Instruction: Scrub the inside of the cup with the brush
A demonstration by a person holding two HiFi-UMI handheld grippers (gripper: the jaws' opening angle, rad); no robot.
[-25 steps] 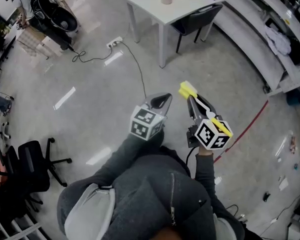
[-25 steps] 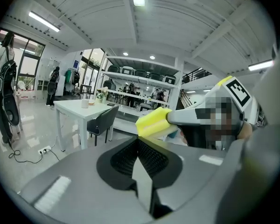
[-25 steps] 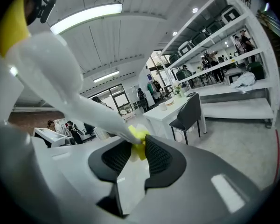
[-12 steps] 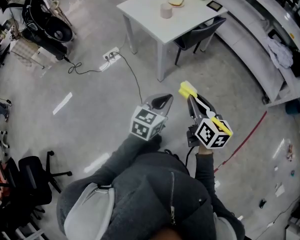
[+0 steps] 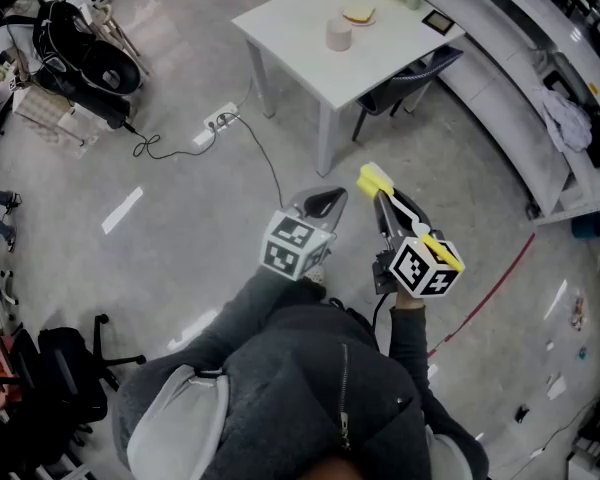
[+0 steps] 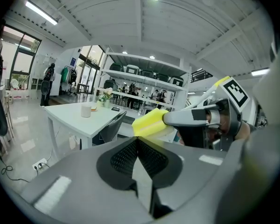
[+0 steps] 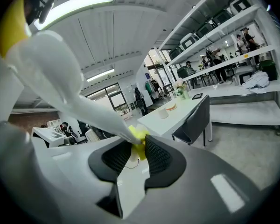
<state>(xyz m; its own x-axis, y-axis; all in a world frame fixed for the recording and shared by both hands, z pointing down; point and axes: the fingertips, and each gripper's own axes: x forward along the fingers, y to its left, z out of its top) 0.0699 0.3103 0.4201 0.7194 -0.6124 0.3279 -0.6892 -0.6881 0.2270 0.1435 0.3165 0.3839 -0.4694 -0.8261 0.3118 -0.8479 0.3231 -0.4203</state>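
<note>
**Yellow and white on a grey scene**

The brush (image 5: 376,180) has a bright yellow head and a white handle that turns yellow again at its rear end. Both the right gripper (image 7: 139,144) and the left gripper (image 5: 323,201) are grey, with black pads in a fine mesh pattern. Each marker cube (image 5: 292,245) bears black-and-white square patterns. The cup (image 5: 338,35) is pale cream on a white table (image 5: 290,20). The chair (image 5: 405,66) beside it is charcoal. The floor (image 5: 180,218) is glossy pale grey, crossed by a red line (image 5: 485,268) and a black cable (image 5: 265,158). The person's jacket (image 5: 310,388) is dark grey with light grey shoulder panels.
</note>
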